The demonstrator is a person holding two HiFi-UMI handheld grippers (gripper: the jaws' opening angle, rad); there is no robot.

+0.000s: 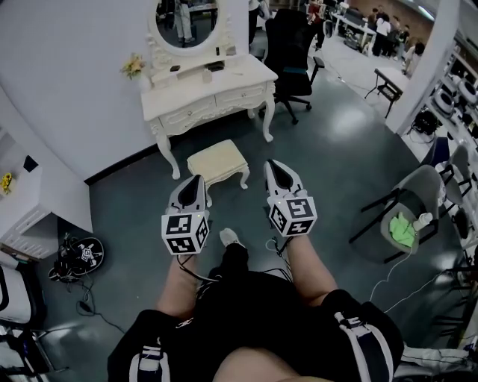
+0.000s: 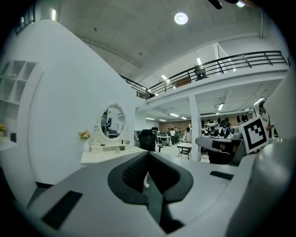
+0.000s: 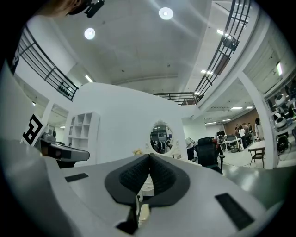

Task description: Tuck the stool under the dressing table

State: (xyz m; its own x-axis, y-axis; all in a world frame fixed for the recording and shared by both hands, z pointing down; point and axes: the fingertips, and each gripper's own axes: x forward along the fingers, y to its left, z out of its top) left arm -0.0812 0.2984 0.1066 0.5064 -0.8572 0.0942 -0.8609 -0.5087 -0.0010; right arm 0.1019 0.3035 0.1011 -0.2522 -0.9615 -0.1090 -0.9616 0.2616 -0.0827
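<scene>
A cream cushioned stool point(image 1: 217, 162) stands on the grey floor, out in front of the white dressing table point(image 1: 210, 90) with its oval mirror point(image 1: 186, 21). My left gripper point(image 1: 197, 181) is shut and empty, its tip by the stool's near left corner. My right gripper point(image 1: 274, 166), also shut and empty, hangs just right of the stool. In the left gripper view the shut left gripper point(image 2: 148, 155) points level towards the dressing table point(image 2: 107, 155). The right gripper point(image 3: 149, 158) points at the mirror point(image 3: 160, 138). The stool is hidden behind the jaws in both gripper views.
A black office chair point(image 1: 292, 52) stands right of the dressing table. A grey chair point(image 1: 419, 201) with a green cloth is at the right. Cables and gear point(image 1: 78, 257) lie at the left by a white shelf point(image 1: 21, 203). People stand at desks point(image 1: 361, 28) far back.
</scene>
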